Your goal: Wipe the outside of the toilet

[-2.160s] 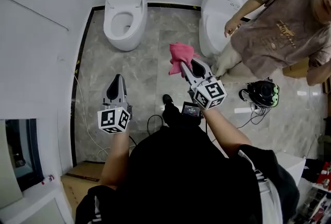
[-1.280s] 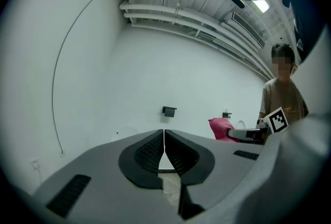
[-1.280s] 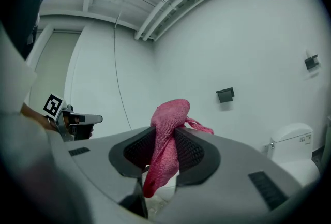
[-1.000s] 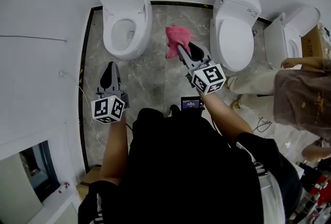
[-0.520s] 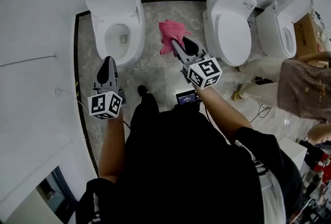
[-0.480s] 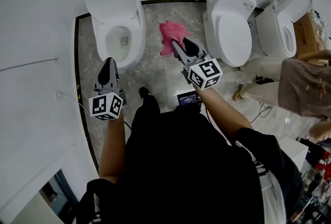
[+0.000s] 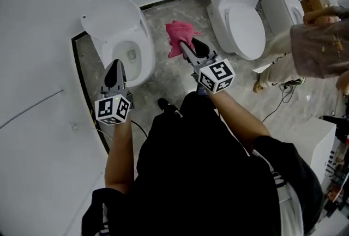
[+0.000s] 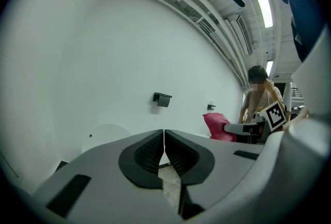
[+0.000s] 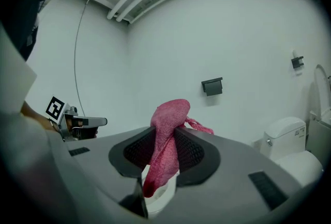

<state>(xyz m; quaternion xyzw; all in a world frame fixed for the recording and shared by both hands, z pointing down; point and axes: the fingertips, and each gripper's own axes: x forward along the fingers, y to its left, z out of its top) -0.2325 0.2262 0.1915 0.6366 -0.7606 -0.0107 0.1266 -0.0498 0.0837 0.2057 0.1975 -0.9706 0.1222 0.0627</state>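
Right gripper (image 9: 166,136): jaws clamped on a crimson woven cloth (image 9: 164,151), its end standing above them. White ceramic toilet (image 9: 290,151) at right; black wall bracket (image 9: 212,86) behind.

Both bare forearms reach forward and down from black short sleeves, each hand gripping a grey tool topped by a cube of square markers. The left forearm (image 7: 120,149) runs nearly straight ahead, and the left tool (image 7: 115,64) points away from the body with its jaws pressed together and nothing between them. The right forearm (image 7: 240,127) angles inward toward the midline. The right tool (image 7: 184,49), held farther forward than the left, has its jaws clamped on a pink cloth (image 7: 175,33) that bunches beyond the tips.
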